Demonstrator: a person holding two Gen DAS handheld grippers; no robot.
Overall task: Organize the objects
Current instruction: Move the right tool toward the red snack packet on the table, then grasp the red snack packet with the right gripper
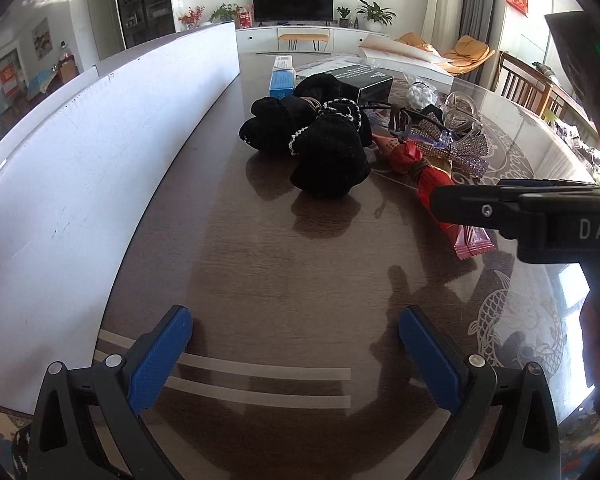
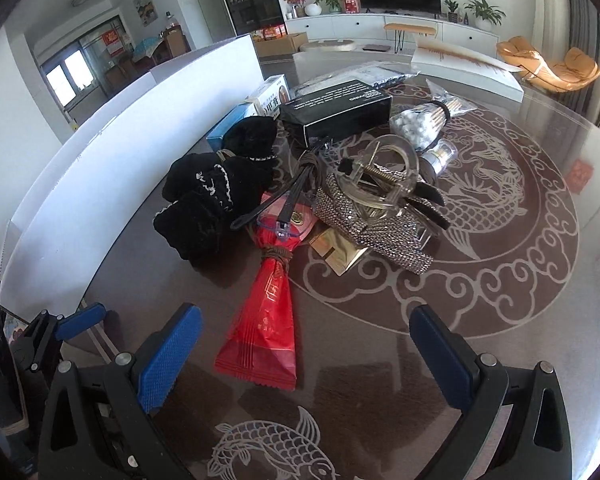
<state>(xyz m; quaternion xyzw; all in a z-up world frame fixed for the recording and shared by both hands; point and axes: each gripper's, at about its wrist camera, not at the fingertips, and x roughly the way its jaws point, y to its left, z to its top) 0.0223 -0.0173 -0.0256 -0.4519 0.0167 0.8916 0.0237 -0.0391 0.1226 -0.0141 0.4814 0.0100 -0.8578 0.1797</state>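
A pile of small objects lies on the dark glass-topped table (image 1: 284, 280): black velvet scrunchies (image 1: 324, 148) (image 2: 208, 204), a red snack packet (image 2: 264, 320) (image 1: 436, 188), a rhinestone bow clip (image 2: 372, 232) (image 1: 456, 148), a clear hair claw (image 2: 384, 172), a black box (image 2: 336, 108) (image 1: 364, 80), a blue box (image 1: 282, 80) and a bag of cotton swabs (image 2: 424, 120). My left gripper (image 1: 296, 324) is open and empty above bare table, short of the pile. My right gripper (image 2: 306, 320) is open, its jaws standing either side of the red packet's near end; it also shows in the left wrist view (image 1: 444, 200).
A long white board (image 1: 100, 152) (image 2: 140, 132) stands upright along the table's left side. A white box (image 2: 464, 64) lies at the table's far edge. Chairs (image 1: 524, 84) stand to the right of the table. A TV unit (image 1: 296, 32) is far behind.
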